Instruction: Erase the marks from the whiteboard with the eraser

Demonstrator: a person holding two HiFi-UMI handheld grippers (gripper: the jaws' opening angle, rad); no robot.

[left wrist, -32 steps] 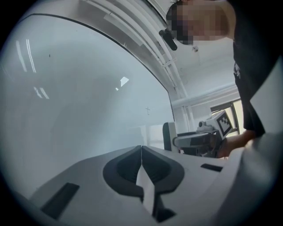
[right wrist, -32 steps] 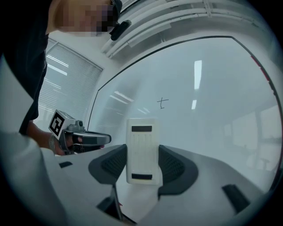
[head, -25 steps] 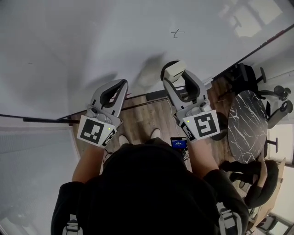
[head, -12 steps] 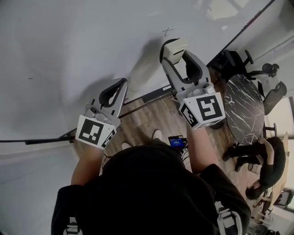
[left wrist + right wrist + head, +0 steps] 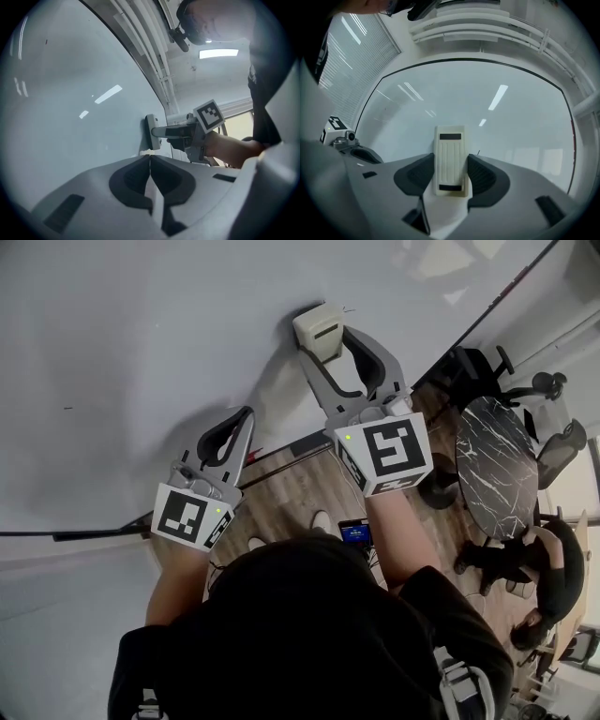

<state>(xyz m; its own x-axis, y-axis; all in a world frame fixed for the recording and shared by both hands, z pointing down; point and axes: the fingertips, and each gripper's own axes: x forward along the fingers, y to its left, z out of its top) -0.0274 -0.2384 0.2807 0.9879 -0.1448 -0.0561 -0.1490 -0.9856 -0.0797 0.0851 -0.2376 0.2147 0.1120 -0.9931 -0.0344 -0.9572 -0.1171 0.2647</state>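
- Starting with the tongs: the right gripper [image 5: 330, 345] is clamped on the eraser [image 5: 321, 327], one jaw on each long side. The right gripper view shows it sitting square between the pads.
- The left gripper [image 5: 242, 420] is empty. Its own view shows the jaws pressed together with nothing between them. It hangs at about 7 o'clock from the right one, aimed at the board, but I can't tell if it touches.
- The eraser's long axis runs 12-to-6 in the right gripper view, so it's in line with the jaws. From the left gripper view its pad face looks flat against the whiteboard [image 5: 169, 324], touching or as good as.
- The bit that matters is a tiny dark mark [image 5: 349, 308] just beside the eraser, at about 1 o'clock from it in the head view. In the right gripper view it peeks out at the eraser's 3 o'clock edge.
- My guess is the next move is a short sideways slide that way, long side leading. The right hand is the obvious one since it's already there.
- There's also a faint speck [image 5: 67, 409] way off at 9 o'clock, well apart from both grippers. The left gripper is nearer, but it holds nothing to wipe with.
- Off the board at 4 o'clock is a round marble table [image 5: 506, 486], well out of the way.
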